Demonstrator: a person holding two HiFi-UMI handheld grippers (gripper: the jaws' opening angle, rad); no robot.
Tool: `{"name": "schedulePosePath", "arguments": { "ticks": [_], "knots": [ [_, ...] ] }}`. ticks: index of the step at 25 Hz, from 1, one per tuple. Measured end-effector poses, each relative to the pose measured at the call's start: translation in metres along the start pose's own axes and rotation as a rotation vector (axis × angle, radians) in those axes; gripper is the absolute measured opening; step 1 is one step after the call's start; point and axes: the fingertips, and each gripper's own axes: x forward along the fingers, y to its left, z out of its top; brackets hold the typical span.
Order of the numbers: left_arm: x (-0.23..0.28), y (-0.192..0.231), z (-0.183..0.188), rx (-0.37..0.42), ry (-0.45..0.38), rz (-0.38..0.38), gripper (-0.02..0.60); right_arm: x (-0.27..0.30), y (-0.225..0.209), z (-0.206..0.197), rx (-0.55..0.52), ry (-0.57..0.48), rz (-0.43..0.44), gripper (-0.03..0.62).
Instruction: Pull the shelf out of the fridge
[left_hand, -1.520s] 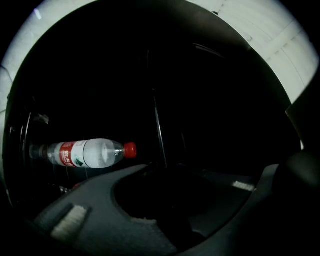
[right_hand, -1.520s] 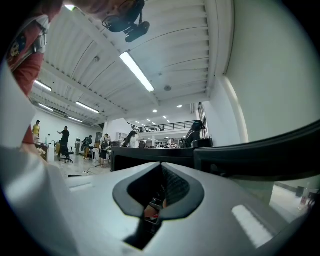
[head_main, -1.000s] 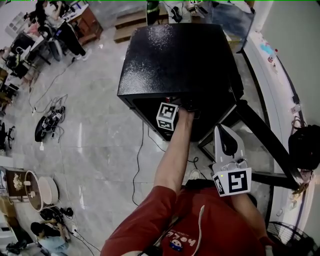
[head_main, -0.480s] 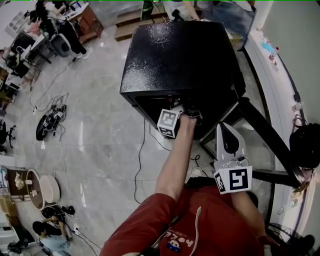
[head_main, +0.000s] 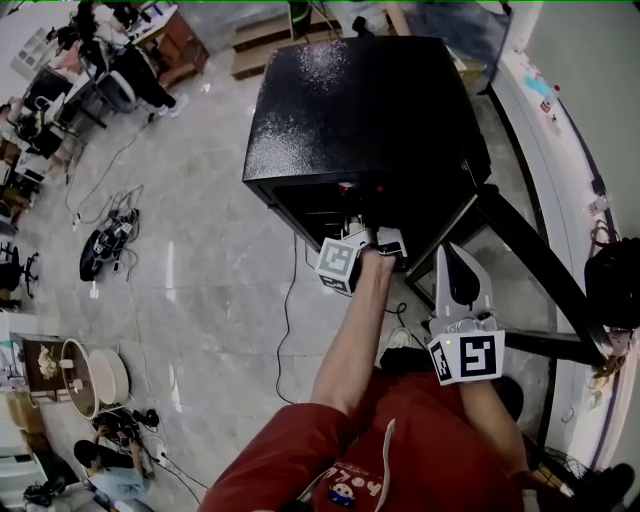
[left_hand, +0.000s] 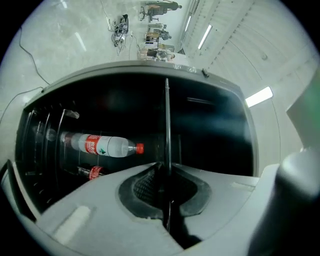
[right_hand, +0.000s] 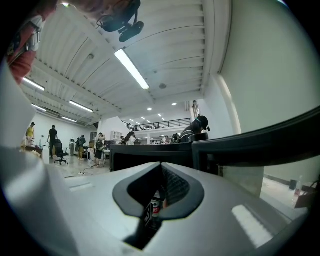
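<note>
left claw (left_hand: 166, 172) clamped on the shelf edge (left_hand: 166, 120) at the fridge (head_main: 360, 110) front; right claw (right_hand: 161, 176) closed.

Fridge (head_main: 360, 110) is standing on the floor (head_main: 200, 260), its open front facing the person. Its door (head_main: 530, 270) is hanging open to the right. Left tongs (head_main: 372, 232) are sitting at the open front, clamping the shelf (left_hand: 167, 125) by its front edge. Deeper inside, a bottle (left_hand: 102, 145) is lying on its side and a can (left_hand: 91, 172) is lying just beside it. Right tongs (head_main: 455, 285) are hanging nearer the person, between fridge front and door, jaws together. Cables (head_main: 105, 240) are lying on the floor, well left of the fridge.
</note>
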Motion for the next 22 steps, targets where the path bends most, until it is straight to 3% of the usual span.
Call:
{"name": "schedulePosePath", "arguments": {
  "ticks": [12, 22],
  "knots": [
    [-0.05, -0.009, 0.002, -0.015, 0.027, -0.004, 0.015, -0.017, -0.005, -0.005, 0.035, 0.004, -0.047, -0.002],
    [-0.088, -0.018, 0.006, -0.044, 0.109, -0.021, 0.018, -0.031, 0.002, -0.011, 0.044, 0.016, -0.11, -0.002]
  ]
}}
